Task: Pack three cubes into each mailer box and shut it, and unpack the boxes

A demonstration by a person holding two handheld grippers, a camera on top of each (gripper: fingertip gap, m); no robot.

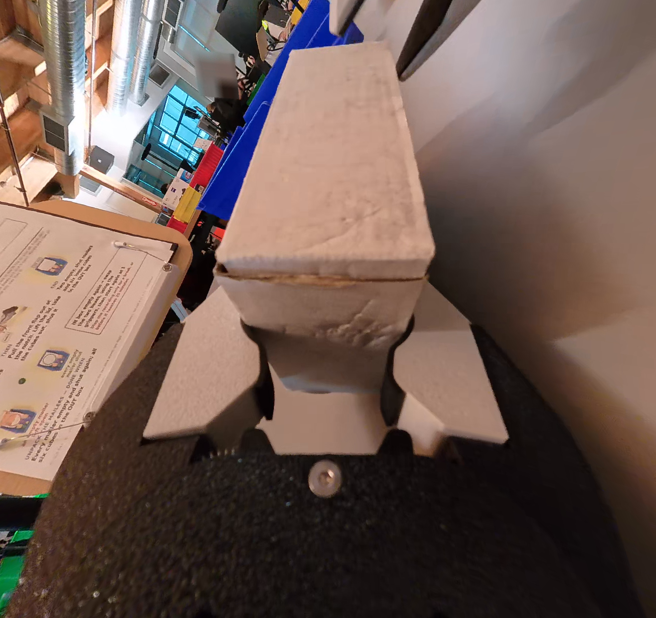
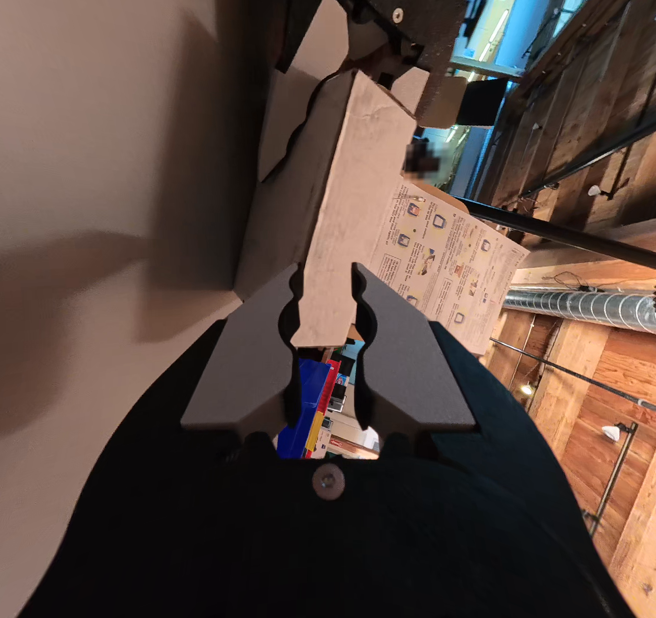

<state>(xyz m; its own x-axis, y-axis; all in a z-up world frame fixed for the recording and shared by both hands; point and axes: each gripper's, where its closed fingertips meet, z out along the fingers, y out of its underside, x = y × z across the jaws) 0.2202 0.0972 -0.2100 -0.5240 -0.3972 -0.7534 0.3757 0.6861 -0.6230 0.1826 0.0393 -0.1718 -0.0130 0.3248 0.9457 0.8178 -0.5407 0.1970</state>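
Left gripper (image 1: 326, 363) has its grey fingers clamped across the short end of a white, scuffed corrugated-cardboard mailer box (image 1: 333, 174), holding it up off the pale tabletop (image 1: 550, 210) with the box's long body stretching away from the camera. Lid looks seated: only a thin frayed seam shows along the near edge, so it seems shut, or close to it.

Right gripper (image 2: 326, 274) comes in from the far end of the same mailer box (image 2: 348, 210). Its dark fingers straddle the box's corner with a narrow gap between them, and the cardboard sits in that gap, but whether they're really pinching it or just around it can't be told from this angle. In the right wrist view the left gripper (image 2: 372, 79) shows farther off, gripping the opposite end.

Both cameras are rolled sideways, with the table running up one side of each picture, so the box is being carried or turned in mid-air. No cubes are visible anywhere, so what's inside is anyone's guess.

Best read on the step: a closed mailer is being handled between both claws, either after packing or just before opening. Blue plastic bins (image 1: 284, 79) sit behind the box and a laminated instruction sheet (image 1: 71, 317) stands to the side. Next move probably calls for levelling the box and setting it down flat before anything lets go.
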